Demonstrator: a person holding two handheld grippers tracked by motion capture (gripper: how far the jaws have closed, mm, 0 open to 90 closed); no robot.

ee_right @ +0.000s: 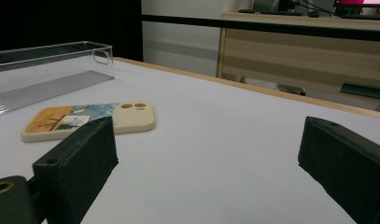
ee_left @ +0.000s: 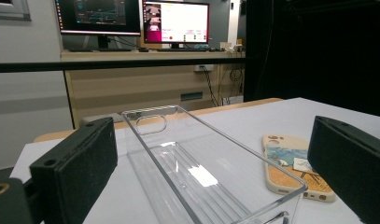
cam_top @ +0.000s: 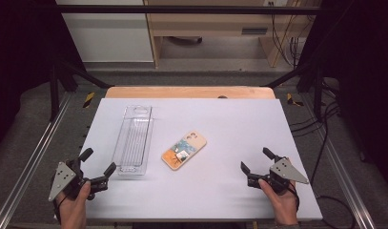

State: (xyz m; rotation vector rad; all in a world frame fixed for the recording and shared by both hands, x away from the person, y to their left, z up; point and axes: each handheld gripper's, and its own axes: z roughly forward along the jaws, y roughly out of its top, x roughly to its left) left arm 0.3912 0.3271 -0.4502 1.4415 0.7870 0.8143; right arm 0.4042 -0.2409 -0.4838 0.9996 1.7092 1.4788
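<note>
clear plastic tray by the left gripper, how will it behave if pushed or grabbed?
The clear tray is long with thin walls, so probably light and likely to slide or swivel if nudged at one end. Glossy walls look slippery and may flex under a pinch. It sits flat, so tipping seems unlikely.

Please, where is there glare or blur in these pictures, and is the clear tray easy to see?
High view: even light, and the clear plastic tray looks faint on the white table. Left gripper view: a bright glare spot on the tray floor; the black jaws are soft. Right gripper view: the beige illustrated phone case is sharp, the background desk blurred.
</note>
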